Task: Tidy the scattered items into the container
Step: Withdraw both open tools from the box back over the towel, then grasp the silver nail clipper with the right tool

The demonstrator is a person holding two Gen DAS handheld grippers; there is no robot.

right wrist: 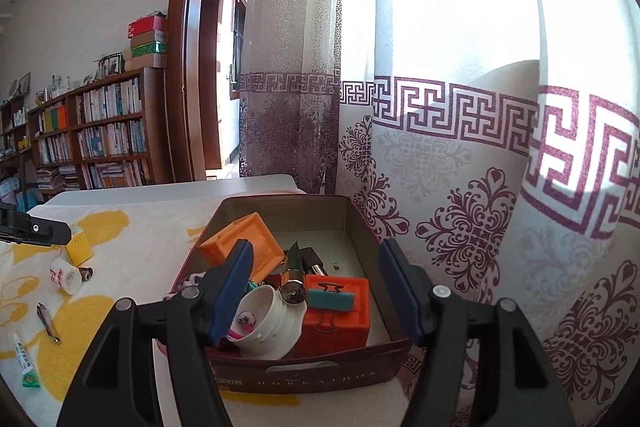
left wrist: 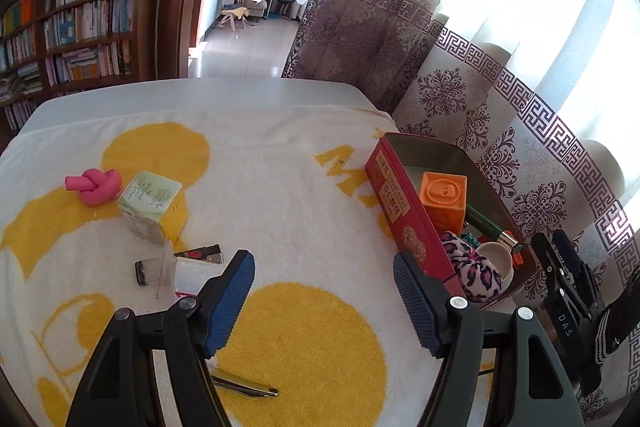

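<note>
While apart, both claws [left wrist: 324,297] [right wrist: 316,291] empty.

I see a white table [left wrist: 248,93] covered almost entirely by a white towel with yellow shapes [left wrist: 280,211]. On the towel's right edge sits a red rectangular tin [left wrist: 400,211], open-topped. At the far left lies a pink knotted foam piece [left wrist: 96,185], with a pale green and yellow carton [left wrist: 152,205] just beside it. Nearer to me lie a small clear packet [left wrist: 160,267], a metal clip [left wrist: 200,253], and a silver pen-like object [left wrist: 244,387]. In the right wrist view a small white tube with a green end [right wrist: 25,361] lies at the near left.
</note>
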